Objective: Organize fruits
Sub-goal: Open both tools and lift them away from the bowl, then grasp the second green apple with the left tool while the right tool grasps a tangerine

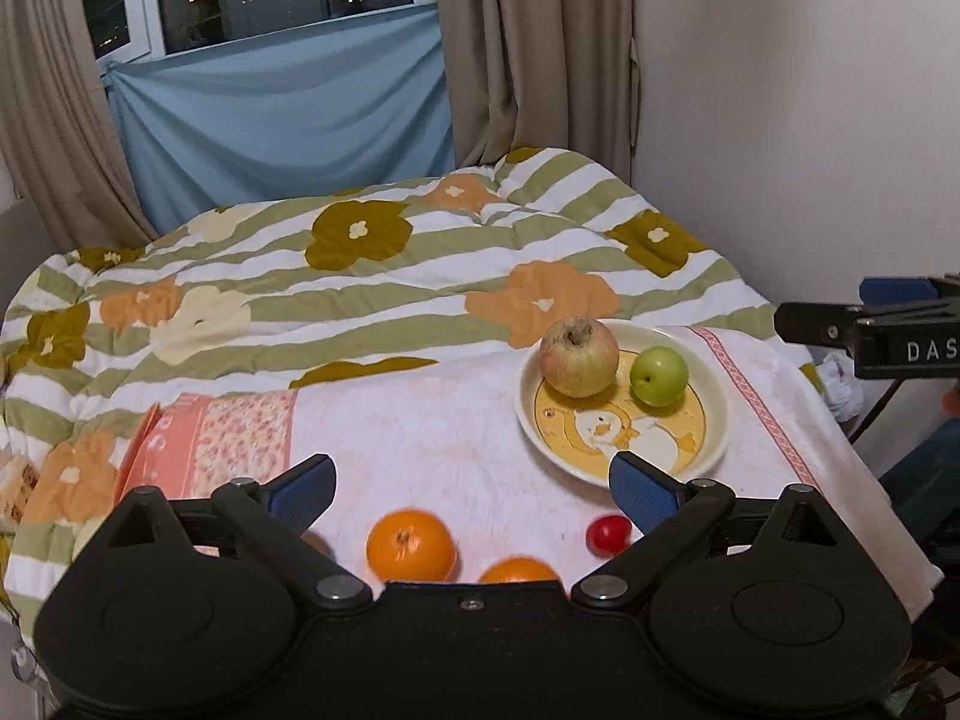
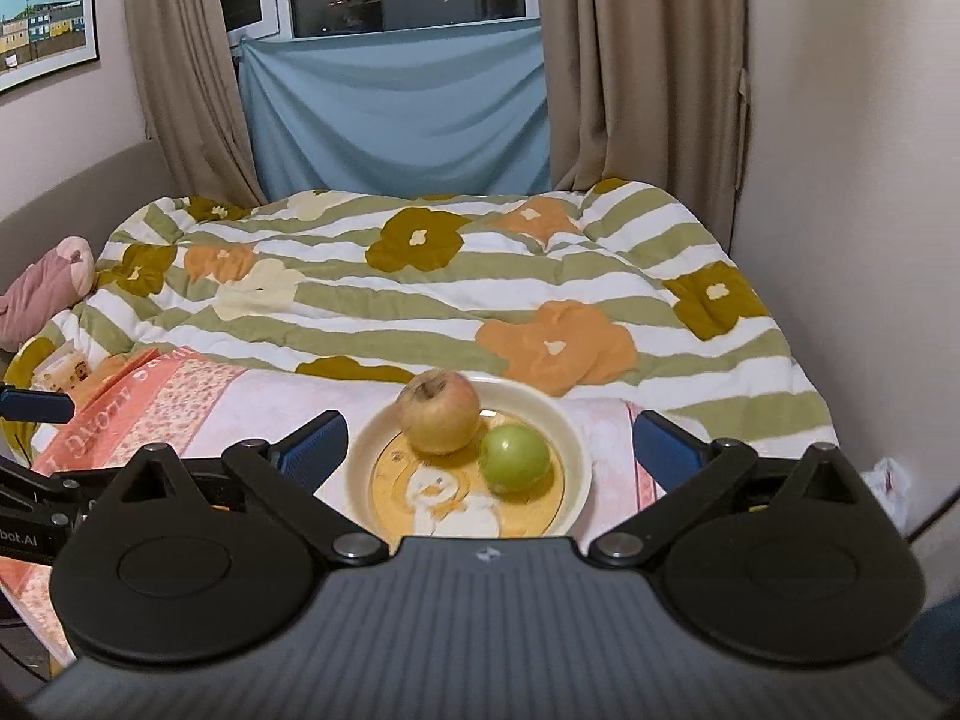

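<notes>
A cream plate (image 1: 714,408) with a yellow duck picture lies on a pink cloth and holds a large yellowish-red apple (image 1: 578,356) and a small green apple (image 1: 658,375). On the cloth in front lie an orange (image 1: 410,545), a second orange (image 1: 517,571) half hidden by my left gripper's body, and a small red fruit (image 1: 607,534). My left gripper (image 1: 474,489) is open and empty above the oranges. My right gripper (image 2: 489,450) is open and empty, its fingers on either side of the plate (image 2: 570,426), with the big apple (image 2: 439,413) and the green apple (image 2: 516,457) between them.
The pink cloth (image 1: 432,420) lies on a bed with a green-striped flowered quilt (image 1: 360,276). A wall runs along the right and curtains and a window stand behind. My right gripper's side (image 1: 870,330) shows at the right edge of the left view. A pink plush (image 2: 42,288) lies far left.
</notes>
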A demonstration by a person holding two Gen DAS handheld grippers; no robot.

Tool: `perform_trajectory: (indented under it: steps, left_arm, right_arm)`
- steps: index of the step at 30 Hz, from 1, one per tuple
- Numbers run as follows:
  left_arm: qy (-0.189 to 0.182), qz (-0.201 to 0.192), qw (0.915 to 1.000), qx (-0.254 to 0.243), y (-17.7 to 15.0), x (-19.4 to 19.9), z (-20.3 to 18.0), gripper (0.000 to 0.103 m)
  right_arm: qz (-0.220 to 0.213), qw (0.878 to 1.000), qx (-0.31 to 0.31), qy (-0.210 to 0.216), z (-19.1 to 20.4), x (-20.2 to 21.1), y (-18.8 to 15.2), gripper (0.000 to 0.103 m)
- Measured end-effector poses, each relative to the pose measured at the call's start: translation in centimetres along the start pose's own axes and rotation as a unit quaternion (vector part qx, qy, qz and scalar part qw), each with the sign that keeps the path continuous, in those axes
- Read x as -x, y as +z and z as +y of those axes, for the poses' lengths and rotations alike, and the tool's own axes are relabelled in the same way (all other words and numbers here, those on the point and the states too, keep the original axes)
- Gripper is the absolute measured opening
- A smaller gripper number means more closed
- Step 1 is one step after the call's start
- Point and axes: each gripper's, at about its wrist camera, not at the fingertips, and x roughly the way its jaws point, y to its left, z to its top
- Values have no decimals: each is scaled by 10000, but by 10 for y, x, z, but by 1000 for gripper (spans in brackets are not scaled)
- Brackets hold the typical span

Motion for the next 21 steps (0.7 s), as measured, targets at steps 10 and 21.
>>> perform_trajectory:
  steps: [10, 21]
  left_arm:
    - [-91, -12, 9999, -102, -49, 41, 12, 101]
    - [-692, 223, 9958, -565, -102, 29, 1, 99]
  right_arm:
    - [125, 9997, 26, -202, 45, 55, -46, 103]
    - [332, 9991, 68, -267, 73, 60, -105, 103]
